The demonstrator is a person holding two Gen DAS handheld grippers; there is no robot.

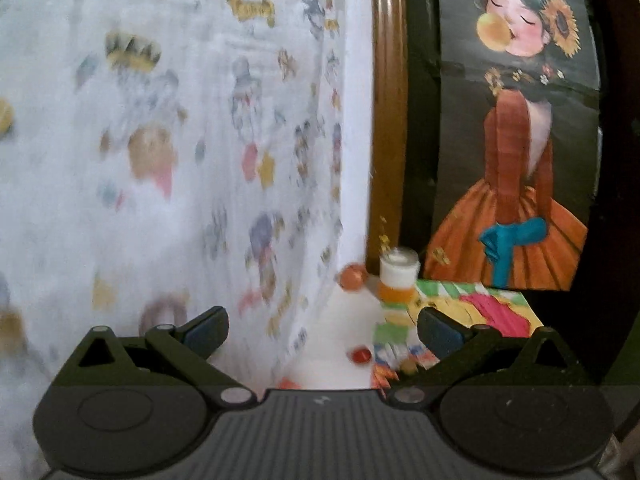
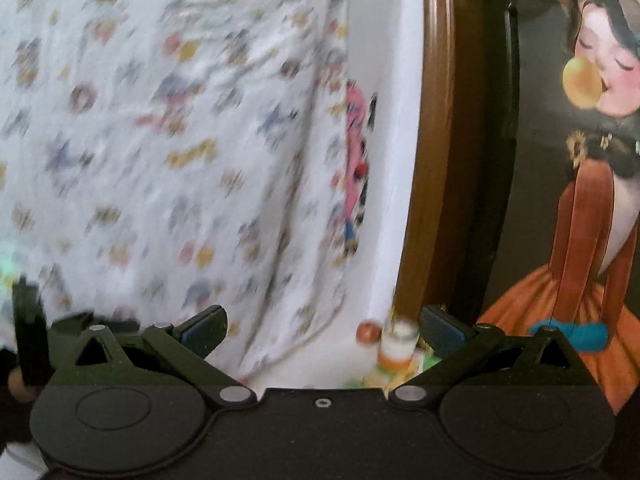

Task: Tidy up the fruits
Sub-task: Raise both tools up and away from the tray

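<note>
In the left wrist view, a round orange fruit [image 1: 352,277] lies on a white surface [image 1: 340,320] far ahead, beside a white-capped bottle [image 1: 397,280]. A small red fruit [image 1: 360,355] and a small yellowish one [image 1: 408,366] lie closer, near a colourful striped cloth [image 1: 480,308]. My left gripper [image 1: 322,330] is open and empty, well short of them. The right wrist view shows the orange fruit [image 2: 369,333] and the bottle [image 2: 398,342] low in the frame. My right gripper [image 2: 322,328] is open with nothing between its fingers. Both views are blurred.
A white patterned fabric [image 1: 160,140] fills the left of both views. A brown wooden frame [image 1: 388,100] stands upright right of it. Further right hangs a dark poster of a figure in an orange dress [image 1: 516,140]. A pink item [image 2: 354,152] lies on the fabric [image 2: 160,140].
</note>
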